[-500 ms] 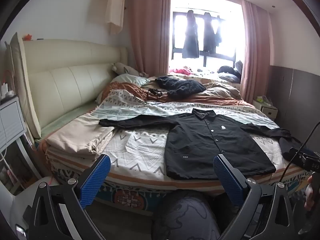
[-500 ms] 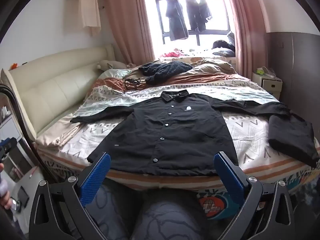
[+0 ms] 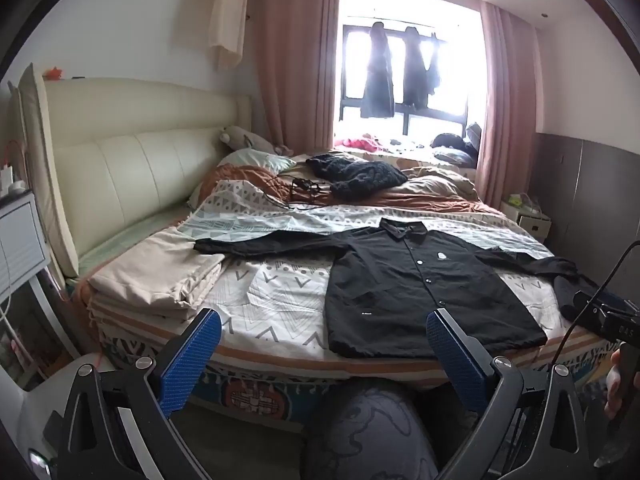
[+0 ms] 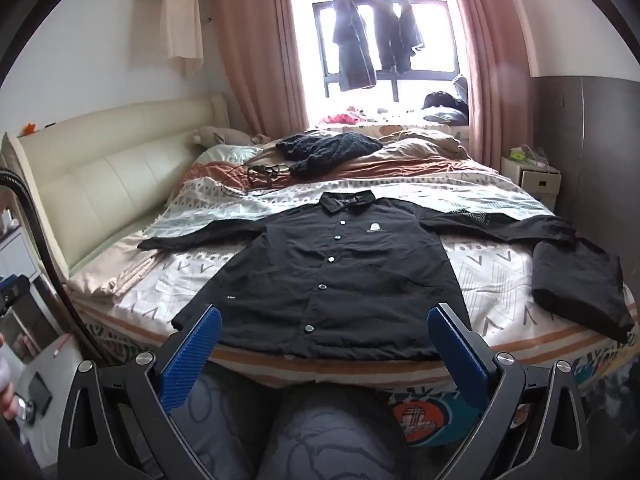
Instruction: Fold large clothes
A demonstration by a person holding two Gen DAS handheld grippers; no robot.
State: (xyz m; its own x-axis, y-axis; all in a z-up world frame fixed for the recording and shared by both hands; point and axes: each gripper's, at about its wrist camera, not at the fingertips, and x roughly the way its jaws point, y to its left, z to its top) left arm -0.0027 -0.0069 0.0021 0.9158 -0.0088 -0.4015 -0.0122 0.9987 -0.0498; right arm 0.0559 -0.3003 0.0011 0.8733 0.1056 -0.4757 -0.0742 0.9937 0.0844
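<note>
Left gripper (image 3: 323,354): blue pads spread wide, nothing between them, held off the near edge of the bed (image 3: 280,360). Right gripper (image 4: 324,354): likewise spread wide and empty, short of the bed edge, aimed at the shirt hem.

Black shirt (image 4: 332,280) lies flat, front up, buttoned, on the patterned cover; collar toward the window (image 4: 384,36), hem at the near edge, both sleeves stretched out sideways. In the left view the shirt sits right of centre, its hem behind the right pad.

A folded dark garment (image 4: 580,284) lies near the end of the shirt's right-hand sleeve; whether they touch I cannot tell. Folded beige cloth (image 3: 160,272) is stacked at the left, under the other cuff. A dark knit heap (image 4: 328,148) and a tangle of cable (image 4: 260,174) lie farther back. Dark coats hang in the window.
</note>
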